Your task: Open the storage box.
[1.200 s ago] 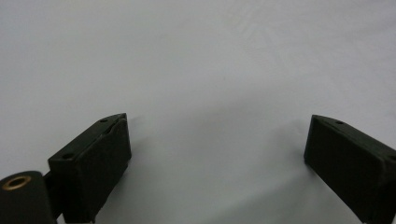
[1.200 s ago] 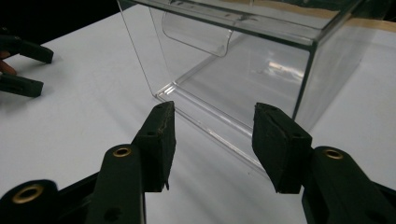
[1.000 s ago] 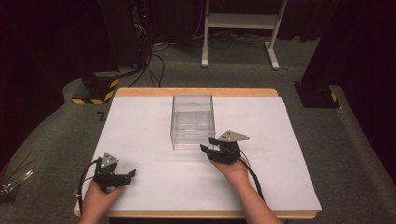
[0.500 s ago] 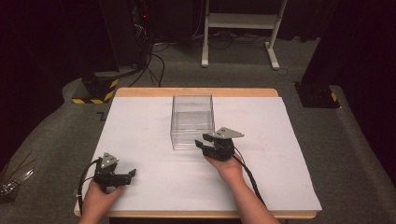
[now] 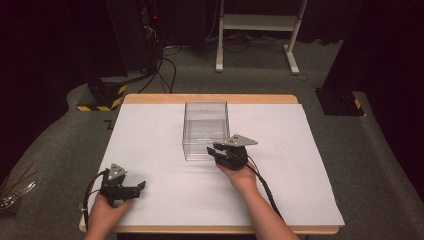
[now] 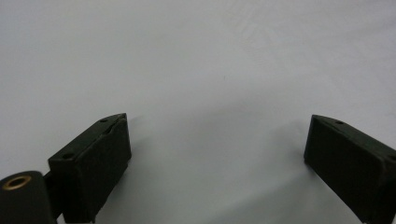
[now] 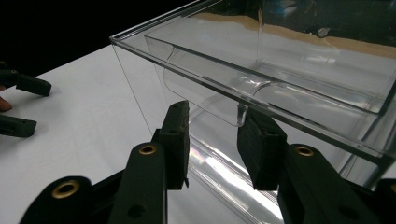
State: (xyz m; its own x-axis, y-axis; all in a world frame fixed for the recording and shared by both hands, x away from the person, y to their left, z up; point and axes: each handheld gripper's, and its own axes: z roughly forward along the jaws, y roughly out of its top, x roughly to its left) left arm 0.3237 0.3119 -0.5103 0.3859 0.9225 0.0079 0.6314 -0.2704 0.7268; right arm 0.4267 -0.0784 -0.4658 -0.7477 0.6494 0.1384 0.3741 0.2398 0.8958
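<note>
a clear plastic box [image 5: 206,130] stands upright on the white sheet [image 5: 150,135] that covers the bench [image 5: 210,99], a little far of the middle. in the right gripper view the box [image 7: 261,70] shows a second clear shell nested inside it, with a small clear tab [image 7: 242,114] hanging down from the near rim.

the right tool [image 5: 216,150] sits at the near right corner of the box, level with the bench, with its grey three-cornered plate on top. its jaws have just been closing and now stand partly closed. in the right gripper view the right tool [image 7: 212,140] has the tab in the gap between its black pads [image 7: 259,144], with a gap left on each side, so it has hold of nothing.

the left tool [image 5: 141,187] rests low on the sheet near the near left corner of the bench, well apart from the box. in the left gripper view the left tool [image 6: 217,158] stands wide open, with bare white sheet [image 6: 196,70] between its pads [image 6: 100,158] and nothing gripped. the far left tool [image 7: 28,105] also shows at the left edge of the right gripper view.
</note>
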